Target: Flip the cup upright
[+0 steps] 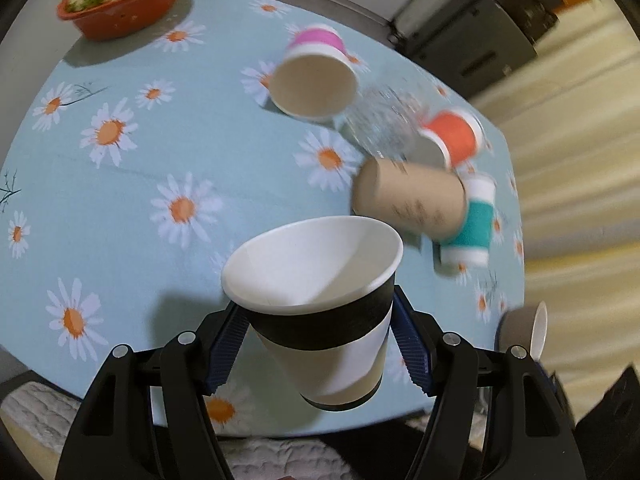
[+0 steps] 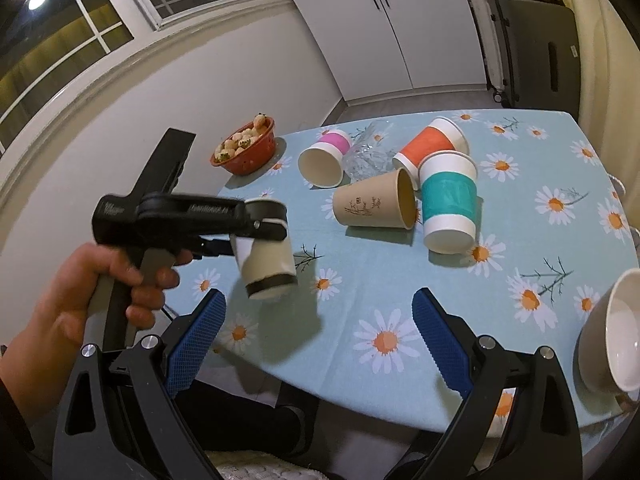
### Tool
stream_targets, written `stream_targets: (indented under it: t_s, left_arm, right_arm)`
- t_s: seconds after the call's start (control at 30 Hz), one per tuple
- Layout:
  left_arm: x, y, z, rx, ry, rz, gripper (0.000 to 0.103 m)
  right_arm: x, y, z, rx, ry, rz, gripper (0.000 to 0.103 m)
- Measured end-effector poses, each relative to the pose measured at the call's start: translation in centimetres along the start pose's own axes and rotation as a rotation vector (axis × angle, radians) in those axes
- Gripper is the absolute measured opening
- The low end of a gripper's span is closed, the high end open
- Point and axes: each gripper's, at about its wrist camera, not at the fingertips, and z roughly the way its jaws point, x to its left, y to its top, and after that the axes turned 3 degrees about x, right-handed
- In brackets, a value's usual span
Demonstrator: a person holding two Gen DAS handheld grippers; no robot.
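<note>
My left gripper (image 1: 320, 332) is shut on a black-and-white paper cup (image 1: 320, 312) and holds it above the table, mouth up and tilted. In the right wrist view the same cup (image 2: 268, 264) hangs in the left gripper (image 2: 256, 236) over the table's near left part. My right gripper (image 2: 316, 328) is open and empty near the table's front edge. Several cups lie on their sides: a pink one (image 2: 326, 158), an orange one (image 2: 432, 144) and a brown one (image 2: 376, 204). A teal cup (image 2: 450, 208) stands mouth down.
A clear glass (image 2: 368, 156) lies among the cups. A red bowl of food (image 2: 246, 148) stands at the table's far left corner. A grey bowl (image 2: 612, 332) with a white spoon (image 1: 538, 330) sits at the right front edge. The daisy tablecloth (image 2: 380, 292) covers the table.
</note>
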Motion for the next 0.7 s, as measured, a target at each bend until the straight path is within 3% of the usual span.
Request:
stream_targets:
  t_s: [0.37, 0.7]
  left_arm:
    - [-3.5, -3.6, 3.0, 0.169, 0.038, 0.180, 0.067]
    - [-5.3, -4.1, 6.1, 0.219, 0.148, 0.275, 0.068]
  right_arm:
    - [-1.5, -1.7, -0.4, 0.080, 0.149, 0.108, 0.093]
    - [-1.5, -2.5, 0.4, 0.126, 0.183, 0.123, 0.093]
